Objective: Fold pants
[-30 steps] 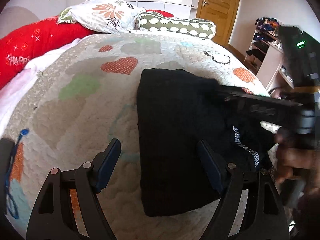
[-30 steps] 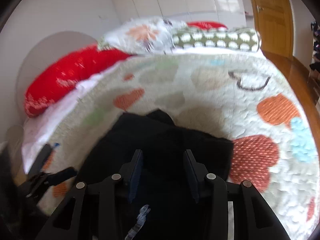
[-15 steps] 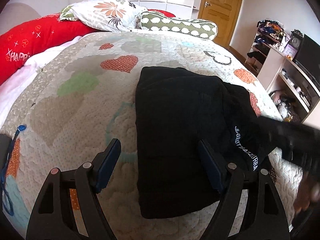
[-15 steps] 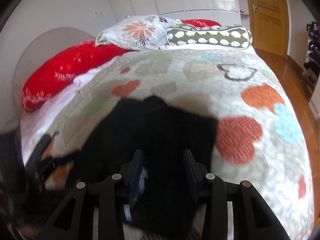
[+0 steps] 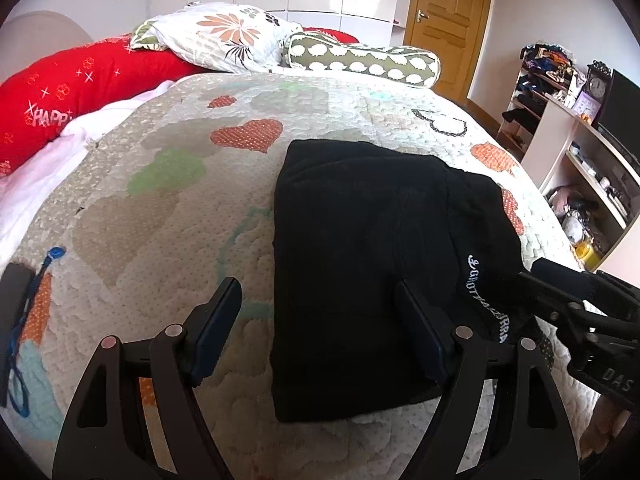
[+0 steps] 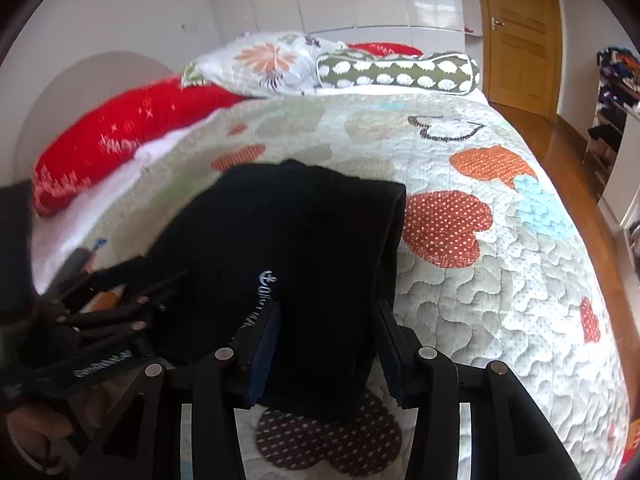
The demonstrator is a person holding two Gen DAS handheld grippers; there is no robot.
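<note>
The black pants (image 5: 360,248) lie folded into a thick rectangle on the quilted bed (image 5: 168,216), with white lettering on the waistband at the near right. My left gripper (image 5: 320,328) is open and empty, low over the pants' near left edge. In the right wrist view the pants (image 6: 304,240) lie straight ahead. My right gripper (image 6: 326,344) is open, its fingers either side of the near end of the fold; it also shows at the right of the left wrist view (image 5: 576,300).
A red bolster (image 5: 80,88), a floral pillow (image 5: 224,36) and a green spotted bolster (image 5: 364,60) lie at the head of the bed. Shelves with clutter (image 5: 580,128) stand on the right. A wooden door (image 5: 452,20) is behind. A dark device with a blue cord (image 5: 16,312) lies at the left.
My right gripper has pulled back from over the pants toward the near right edge and opened wider. The pants lie flat and still. My left gripper has barely moved.
</note>
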